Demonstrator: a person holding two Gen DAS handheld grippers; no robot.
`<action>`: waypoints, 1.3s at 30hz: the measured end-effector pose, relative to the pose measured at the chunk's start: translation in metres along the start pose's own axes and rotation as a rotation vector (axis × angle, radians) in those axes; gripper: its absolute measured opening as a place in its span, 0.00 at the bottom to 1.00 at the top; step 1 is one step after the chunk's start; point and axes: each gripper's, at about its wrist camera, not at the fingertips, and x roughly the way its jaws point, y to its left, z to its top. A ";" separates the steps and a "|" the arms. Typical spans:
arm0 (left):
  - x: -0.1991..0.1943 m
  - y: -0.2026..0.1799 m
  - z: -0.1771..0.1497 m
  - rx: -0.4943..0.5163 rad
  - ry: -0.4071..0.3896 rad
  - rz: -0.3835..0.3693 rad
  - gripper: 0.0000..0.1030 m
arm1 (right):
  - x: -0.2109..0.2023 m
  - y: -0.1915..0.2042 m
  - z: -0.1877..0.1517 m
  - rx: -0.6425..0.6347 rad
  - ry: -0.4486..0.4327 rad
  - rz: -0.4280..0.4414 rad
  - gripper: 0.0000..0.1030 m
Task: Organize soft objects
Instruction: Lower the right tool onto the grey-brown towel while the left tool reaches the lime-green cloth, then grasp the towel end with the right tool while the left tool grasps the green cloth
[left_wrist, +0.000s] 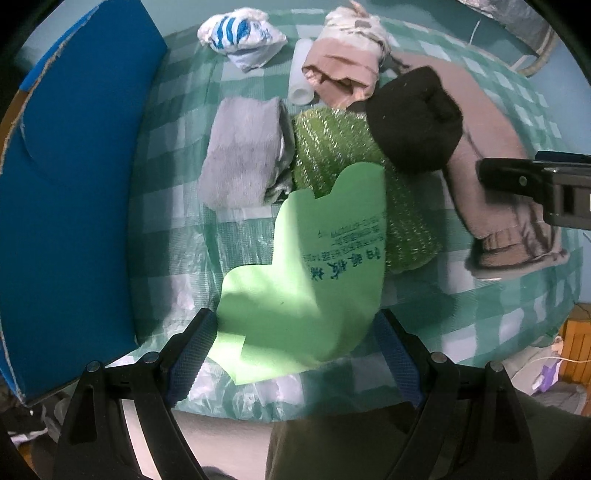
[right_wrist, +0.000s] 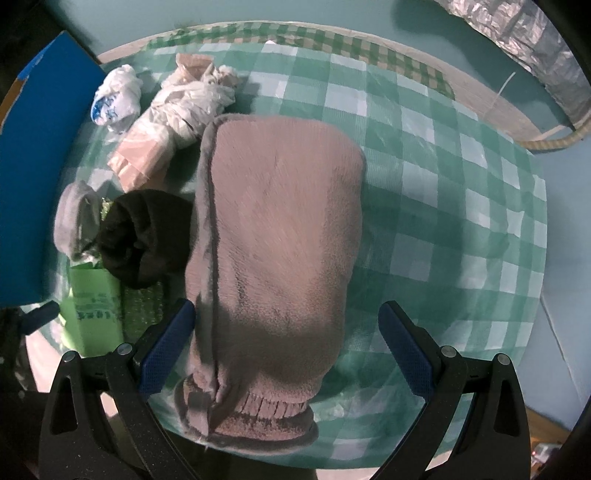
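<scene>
My left gripper (left_wrist: 293, 336) is open, its jaws on either side of the near end of a light green card (left_wrist: 306, 291) attached to a glittery green scouring pad (left_wrist: 340, 147). A grey folded cloth (left_wrist: 242, 151), a black rolled sock (left_wrist: 417, 122), a brown fluffy mitt (left_wrist: 491, 177), a pink-beige bundle (left_wrist: 347, 70) and a white-and-blue plastic bag (left_wrist: 240, 33) lie around it. My right gripper (right_wrist: 286, 325) is open, its jaws either side of the cuff end of the brown fluffy mitt (right_wrist: 273, 236). It also shows in the left wrist view (left_wrist: 535, 184).
All lies on a green-and-white checked tablecloth (right_wrist: 424, 184). A blue box (left_wrist: 70, 184) stands at the left edge of the table. A white cylinder (left_wrist: 303, 74) lies beside the pink-beige bundle. A foil duct (right_wrist: 535, 40) runs at the far right.
</scene>
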 end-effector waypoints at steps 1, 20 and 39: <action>0.003 0.000 0.000 0.003 0.004 0.001 0.85 | 0.003 0.000 0.001 0.002 0.002 0.000 0.97; 0.012 0.006 -0.005 -0.002 -0.002 -0.028 0.55 | 0.015 -0.002 -0.013 -0.020 -0.018 0.102 0.37; -0.027 0.019 -0.009 0.046 -0.082 -0.090 0.10 | -0.039 -0.015 -0.031 -0.036 -0.071 0.146 0.27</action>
